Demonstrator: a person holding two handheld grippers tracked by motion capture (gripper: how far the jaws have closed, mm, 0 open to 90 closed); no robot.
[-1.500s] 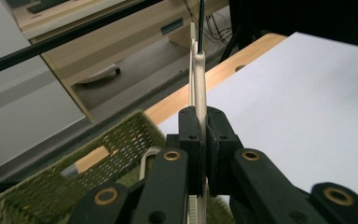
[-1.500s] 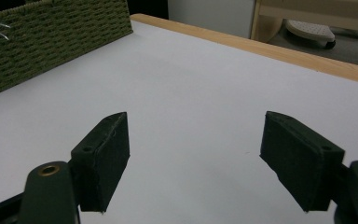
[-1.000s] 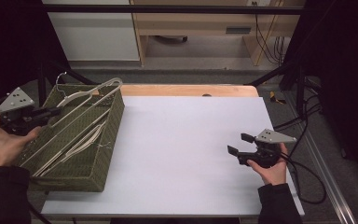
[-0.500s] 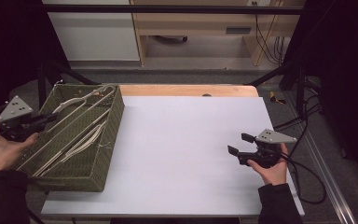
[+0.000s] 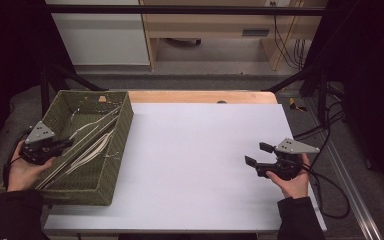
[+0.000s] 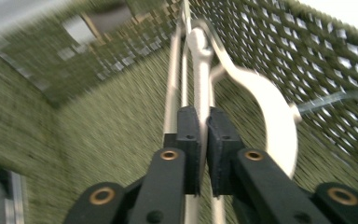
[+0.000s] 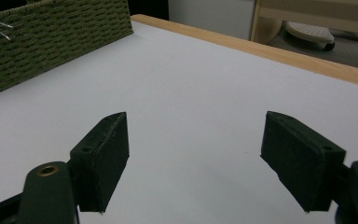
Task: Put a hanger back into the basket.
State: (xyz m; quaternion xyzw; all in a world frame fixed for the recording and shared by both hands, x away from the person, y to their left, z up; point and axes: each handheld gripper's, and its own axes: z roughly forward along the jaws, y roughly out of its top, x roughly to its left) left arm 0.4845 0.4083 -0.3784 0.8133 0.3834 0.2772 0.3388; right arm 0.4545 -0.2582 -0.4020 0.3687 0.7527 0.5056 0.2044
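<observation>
Far left in the high view: green woven basket [image 5: 111, 165] on the white table [image 5: 200, 150], pale long utensils [image 5: 87, 145] lying lengthwise inside, left gripper [image 5: 62, 144] dipped over its near end. Closer, in the left gripper view: jaws nearly together, pinched on a slim white handle [image 6: 203, 88], a curved white piece [image 6: 268, 102] just beside. Far right: right gripper [image 5: 255, 154] above bare table, jaws wide apart, holding nothing

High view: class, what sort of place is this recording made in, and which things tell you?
Probably a lab or workshop set up for recording. A white table stands inside a dark frame, loose cables trail at its right, and plain shelving stands on the bare floor behind.
</observation>
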